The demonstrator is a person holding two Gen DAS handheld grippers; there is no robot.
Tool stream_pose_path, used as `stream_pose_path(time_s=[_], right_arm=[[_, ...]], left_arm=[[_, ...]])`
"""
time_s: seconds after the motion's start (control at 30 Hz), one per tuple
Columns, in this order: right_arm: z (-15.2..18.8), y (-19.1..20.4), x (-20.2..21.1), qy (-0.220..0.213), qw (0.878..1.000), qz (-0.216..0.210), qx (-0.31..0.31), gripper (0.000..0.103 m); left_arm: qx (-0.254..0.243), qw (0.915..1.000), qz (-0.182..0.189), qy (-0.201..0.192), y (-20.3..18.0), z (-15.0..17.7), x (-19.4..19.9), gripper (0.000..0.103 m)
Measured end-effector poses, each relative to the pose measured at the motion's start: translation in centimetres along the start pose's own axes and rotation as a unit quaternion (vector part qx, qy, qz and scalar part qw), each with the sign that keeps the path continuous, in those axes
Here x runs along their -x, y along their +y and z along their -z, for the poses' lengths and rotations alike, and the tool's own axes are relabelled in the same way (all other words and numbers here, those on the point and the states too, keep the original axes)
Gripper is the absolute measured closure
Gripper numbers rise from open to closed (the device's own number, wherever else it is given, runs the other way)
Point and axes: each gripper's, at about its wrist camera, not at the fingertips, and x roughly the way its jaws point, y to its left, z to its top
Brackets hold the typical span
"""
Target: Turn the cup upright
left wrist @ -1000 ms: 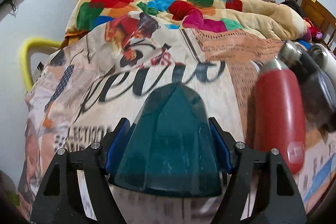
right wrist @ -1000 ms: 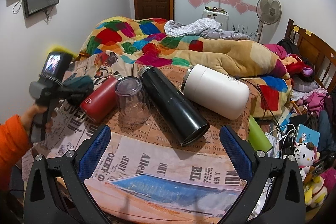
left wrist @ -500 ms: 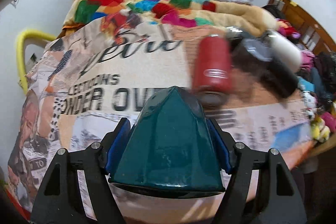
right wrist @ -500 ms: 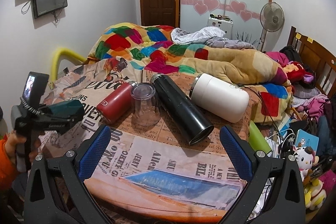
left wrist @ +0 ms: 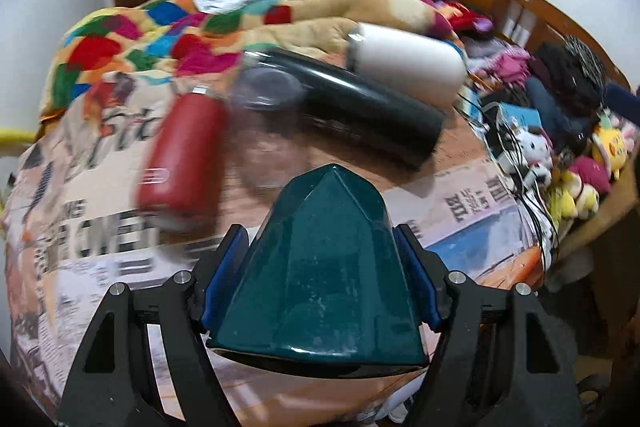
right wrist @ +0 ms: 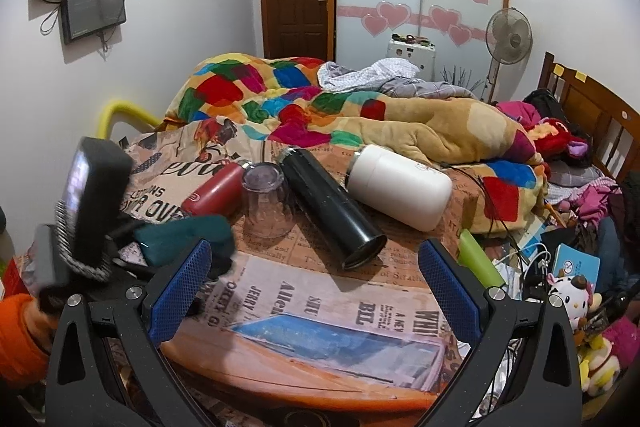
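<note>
My left gripper is shut on a dark teal faceted cup, held above the near left part of the table; the cup and the left gripper also show in the right wrist view. My right gripper is open and empty above the table's front edge. A clear plastic cup stands upside down on the table, blurred in the left wrist view.
A red bottle, a black flask and a white flask lie on their sides on the newspaper-print table. A bed with a patchwork quilt is behind. Toys and cables crowd the right side.
My left gripper with the teal cup has swung to the right and back toward the table's front, now facing the bottles. My right gripper has risen slightly and stays open.
</note>
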Motion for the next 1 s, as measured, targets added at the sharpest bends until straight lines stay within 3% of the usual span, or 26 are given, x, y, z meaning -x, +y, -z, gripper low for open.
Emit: stream_pose_path(time_s=[0.27,0.5,0.6,0.73,0.87,1.0], right_arm=[[1.1,-2.1,-1.1,0.022,1.0,0.015,-0.011,0.0],[1.8,-3.1,-1.9,0.038,0.999,0.019,-0.017,0.0],[2.0,-3.0,-2.3,0.045,0.999,0.02,-0.013,0.0],[2.0,-3.3,-2.8,0.058,0.998,0.002,-0.009,0.0],[1.7,-3.6,-3.8,0.074,0.997,-0.009,0.008,0.0],[1.2,-2.7,-6.2,0.102,0.993,-0.013,0.059,0.0]], left_arm=[[-0.037,0.9991,-0.001,0.023,-3.5,0.6,-4.0,0.03],[-0.049,0.9983,0.009,0.031,-3.5,0.8,-4.7,0.03],[-0.042,0.9975,0.016,0.055,-3.2,0.9,-5.2,0.03],[-0.027,0.998,0.021,0.053,-3.0,0.8,-4.0,0.028],[-0.007,0.9996,0.013,0.024,-2.2,1.2,-1.3,0.013],[0.001,0.9996,0.0,0.027,-1.5,2.9,0.0,0.011]])
